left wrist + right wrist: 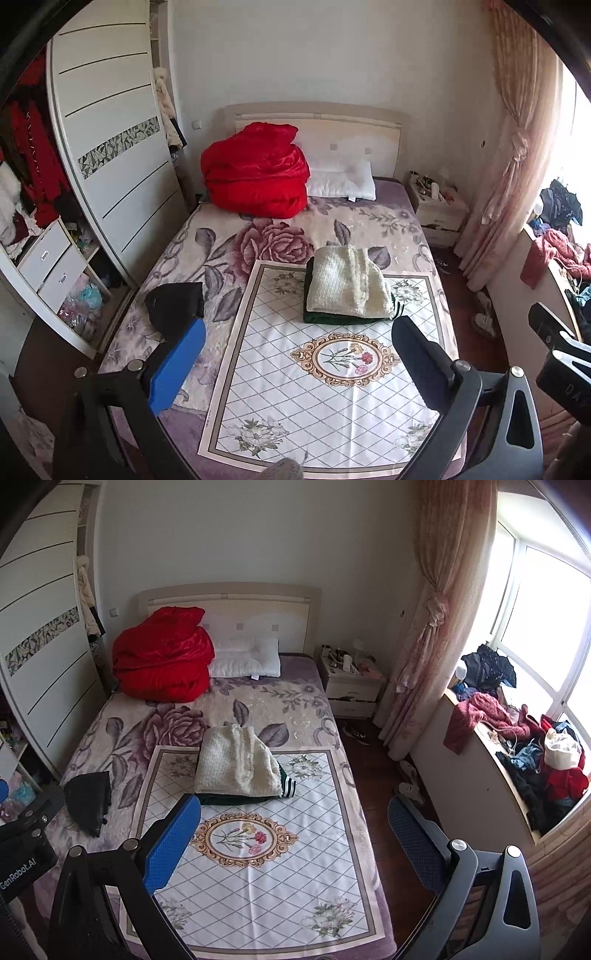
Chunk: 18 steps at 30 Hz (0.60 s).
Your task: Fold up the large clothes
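We see the folded cream fleece (351, 284) stacked on a dark green garment (332, 318) at twelve o'clock on the patterned mat (325, 406), seemingly set aside as finished, while both our left tongs (299, 354) and right tongs (295, 834) hover spread wide, holding nothing.

Two folded garments (349, 291) stacked, one black garment (175, 308), one pillow (341, 181).

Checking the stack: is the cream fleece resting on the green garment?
Touching. The right wrist view shows the cream fleece lying directly on the green garment, no gap.
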Motion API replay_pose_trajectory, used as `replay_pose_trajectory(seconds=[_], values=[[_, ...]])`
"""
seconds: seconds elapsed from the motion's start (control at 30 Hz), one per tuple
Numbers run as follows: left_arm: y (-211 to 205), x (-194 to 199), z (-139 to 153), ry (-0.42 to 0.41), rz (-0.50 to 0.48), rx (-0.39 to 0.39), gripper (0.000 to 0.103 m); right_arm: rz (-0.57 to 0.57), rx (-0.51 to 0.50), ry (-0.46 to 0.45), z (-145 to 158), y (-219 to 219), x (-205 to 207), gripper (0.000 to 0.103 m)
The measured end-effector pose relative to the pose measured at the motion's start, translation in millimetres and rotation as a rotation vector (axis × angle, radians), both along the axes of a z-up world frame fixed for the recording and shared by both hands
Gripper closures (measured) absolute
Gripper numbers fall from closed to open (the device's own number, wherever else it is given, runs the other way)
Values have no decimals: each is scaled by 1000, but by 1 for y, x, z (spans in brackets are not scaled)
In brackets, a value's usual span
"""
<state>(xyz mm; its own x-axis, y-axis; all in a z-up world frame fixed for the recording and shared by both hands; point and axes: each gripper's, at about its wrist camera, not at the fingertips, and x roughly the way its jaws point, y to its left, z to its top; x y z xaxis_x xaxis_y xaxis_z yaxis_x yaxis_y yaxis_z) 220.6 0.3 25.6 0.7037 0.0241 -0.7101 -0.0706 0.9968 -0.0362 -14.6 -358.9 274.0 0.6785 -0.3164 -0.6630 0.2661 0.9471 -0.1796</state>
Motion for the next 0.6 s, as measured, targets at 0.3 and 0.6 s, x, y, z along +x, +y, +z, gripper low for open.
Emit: replay_pose_trajectory(seconds=[0.3, 0.6], values=[[-1, -9, 7, -19, -19, -17, 0, 24, 8, -10, 12, -2, -2, 0], [-6, -13, 10, -27, -12, -3, 0, 31, -5, -18, 14, -9, 5, 0]])
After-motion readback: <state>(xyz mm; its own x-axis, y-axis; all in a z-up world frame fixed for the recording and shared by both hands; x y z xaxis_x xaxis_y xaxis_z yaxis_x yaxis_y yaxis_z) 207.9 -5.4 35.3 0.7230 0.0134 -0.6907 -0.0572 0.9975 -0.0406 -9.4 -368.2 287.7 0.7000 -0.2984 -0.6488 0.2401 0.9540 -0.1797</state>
